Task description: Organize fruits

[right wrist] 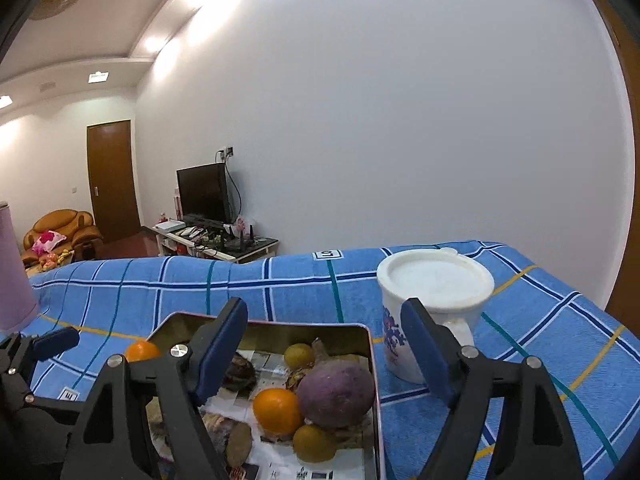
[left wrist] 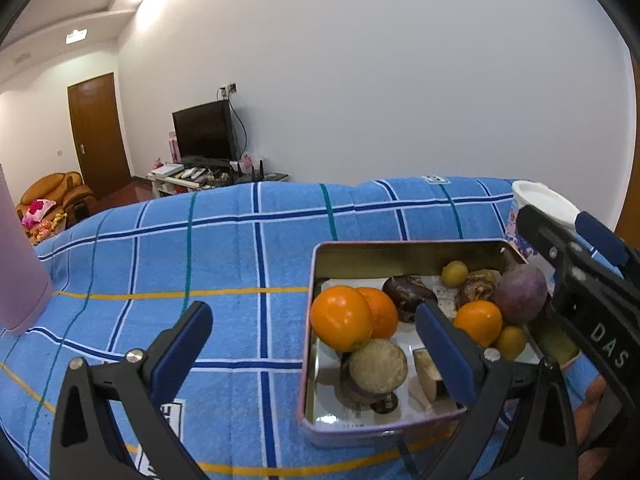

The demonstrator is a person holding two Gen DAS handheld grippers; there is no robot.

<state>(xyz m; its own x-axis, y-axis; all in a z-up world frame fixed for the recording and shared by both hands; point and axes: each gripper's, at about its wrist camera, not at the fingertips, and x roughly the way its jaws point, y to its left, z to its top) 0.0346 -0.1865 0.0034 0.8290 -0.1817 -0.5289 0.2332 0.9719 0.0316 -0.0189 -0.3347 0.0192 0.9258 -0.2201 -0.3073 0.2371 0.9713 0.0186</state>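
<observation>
Right claw (right wrist: 324, 344) wide, mug lid (right wrist: 434, 278) visible

White letters "DAS" stand on the right tongs (left wrist: 560, 228).

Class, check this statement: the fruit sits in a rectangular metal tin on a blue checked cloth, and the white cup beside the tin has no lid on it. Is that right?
One detail is wrong. The white cup does have a lid: a white one covers its top, as the right wrist view shows. The rest holds: the fruit lies in the rectangular metal tin on the blue checked cloth, with the cup beside it.
</observation>
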